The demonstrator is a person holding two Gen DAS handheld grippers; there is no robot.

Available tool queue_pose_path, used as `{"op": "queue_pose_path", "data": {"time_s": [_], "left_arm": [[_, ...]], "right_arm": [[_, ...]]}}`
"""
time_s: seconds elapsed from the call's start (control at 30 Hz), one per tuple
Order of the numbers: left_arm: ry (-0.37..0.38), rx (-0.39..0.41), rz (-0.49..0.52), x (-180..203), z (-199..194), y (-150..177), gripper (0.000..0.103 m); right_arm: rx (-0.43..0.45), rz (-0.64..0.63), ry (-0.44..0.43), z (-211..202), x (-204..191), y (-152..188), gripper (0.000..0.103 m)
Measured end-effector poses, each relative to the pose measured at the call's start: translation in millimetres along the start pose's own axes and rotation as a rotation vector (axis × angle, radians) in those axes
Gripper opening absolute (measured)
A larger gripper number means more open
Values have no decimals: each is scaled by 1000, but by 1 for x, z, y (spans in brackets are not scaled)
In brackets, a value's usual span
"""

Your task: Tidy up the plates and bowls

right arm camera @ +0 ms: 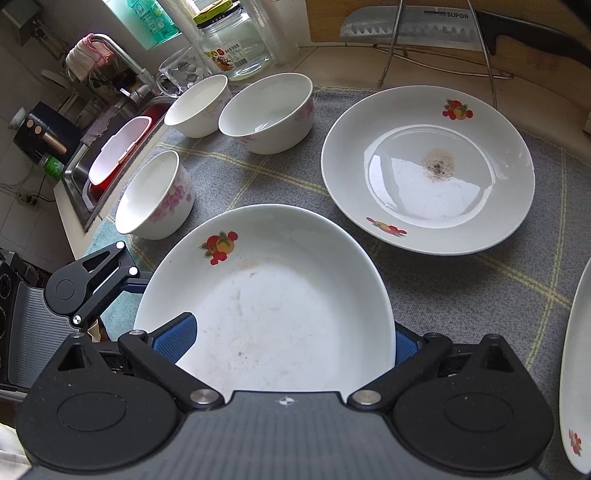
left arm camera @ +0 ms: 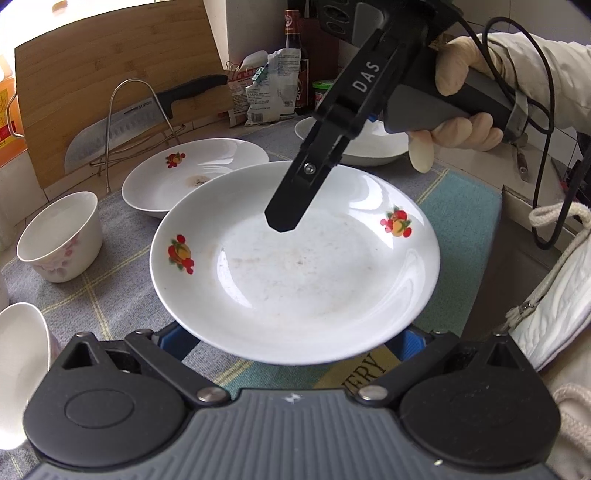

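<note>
- Left wrist view: the left gripper (left arm camera: 291, 343) has its jaws spread wide, one at each side of the near rim of a plate (left arm camera: 295, 266); whether they actually grip it I cannot tell.
- The right gripper (left arm camera: 282, 221), in a gloved hand (left arm camera: 461, 107), slants in from 1 o'clock.
- Right wrist view: its jaws flank the same plate, grip unclear.
- The plate is white, fruit-printed, faintly stained, raised over the worktop (right arm camera: 461, 288).

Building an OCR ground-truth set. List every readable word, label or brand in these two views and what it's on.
"SUPOR": knife blade, on the wire rack against the cutting board.
"DAS": right tool, printed on its arm.
"ERY": end of a word on the mat; the start is hidden under the held plate.
Sauce bottle, snack bag, glass jar: print too small or blurred to read.
</note>
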State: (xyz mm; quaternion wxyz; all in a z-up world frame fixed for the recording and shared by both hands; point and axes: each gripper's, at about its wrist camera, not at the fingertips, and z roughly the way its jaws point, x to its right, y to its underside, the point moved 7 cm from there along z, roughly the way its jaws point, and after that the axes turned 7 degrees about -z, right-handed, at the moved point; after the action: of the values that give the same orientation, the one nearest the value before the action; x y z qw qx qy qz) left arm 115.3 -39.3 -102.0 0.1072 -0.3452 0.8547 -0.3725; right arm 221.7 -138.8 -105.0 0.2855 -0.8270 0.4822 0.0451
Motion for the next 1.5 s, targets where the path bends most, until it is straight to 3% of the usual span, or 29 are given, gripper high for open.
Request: {"op": "queue_pose_path", "data": {"time_s": [0.83, 1.5], "left_arm": [[76, -6, 114, 68, 83, -89, 102], [116, -22, 168, 91, 138, -129, 102]], "right_arm": [[114, 106, 82, -86, 111, 45, 103], [144, 174, 126, -110, 183, 64, 103]]}}
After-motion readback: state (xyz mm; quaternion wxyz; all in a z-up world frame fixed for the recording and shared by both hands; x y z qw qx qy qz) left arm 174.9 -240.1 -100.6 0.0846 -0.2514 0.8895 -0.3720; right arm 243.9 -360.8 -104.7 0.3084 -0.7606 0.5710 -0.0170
